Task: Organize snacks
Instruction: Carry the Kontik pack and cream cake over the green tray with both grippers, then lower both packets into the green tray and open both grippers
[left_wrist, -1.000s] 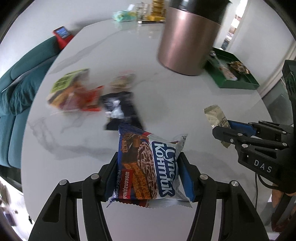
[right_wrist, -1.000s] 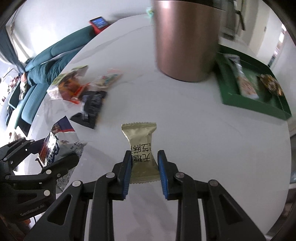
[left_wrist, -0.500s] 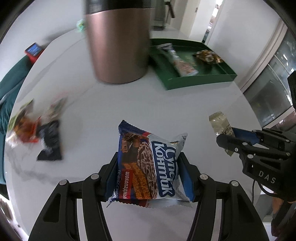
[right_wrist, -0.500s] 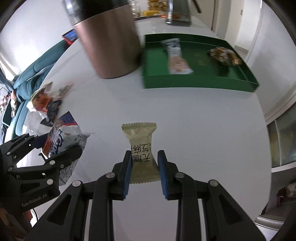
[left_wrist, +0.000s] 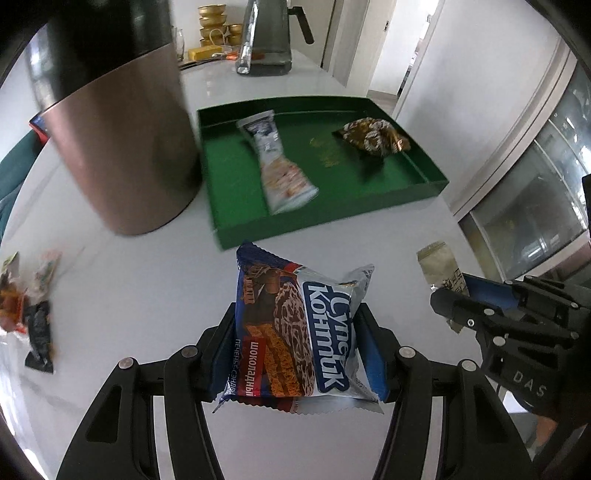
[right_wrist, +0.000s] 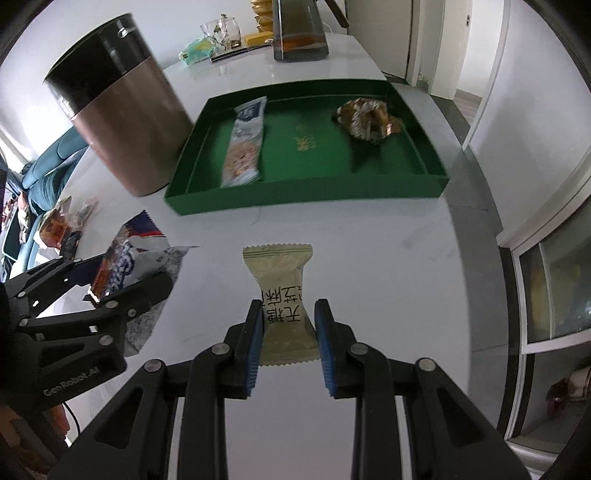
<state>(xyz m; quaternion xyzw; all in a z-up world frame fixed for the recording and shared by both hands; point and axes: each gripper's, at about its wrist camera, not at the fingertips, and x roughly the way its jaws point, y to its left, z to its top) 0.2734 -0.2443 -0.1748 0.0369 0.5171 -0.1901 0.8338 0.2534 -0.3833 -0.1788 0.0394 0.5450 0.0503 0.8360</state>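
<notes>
Left tool (left_wrist: 295, 354) clamps cookie pack (left_wrist: 295, 332), right tool (right_wrist: 288, 332) pinches beige candy (right_wrist: 282, 295), long axes toward green tray (right_wrist: 295, 199).

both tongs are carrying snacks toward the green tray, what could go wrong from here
The right tongs pinch the beige candy wrapper only at its lower half, so it might slip out before reaching the green tray. The left tongs and their blue cookie pack travel close beside the right tongs and could bump them. The copper canister stands right beside the tray's left edge and could get clipped.
</notes>
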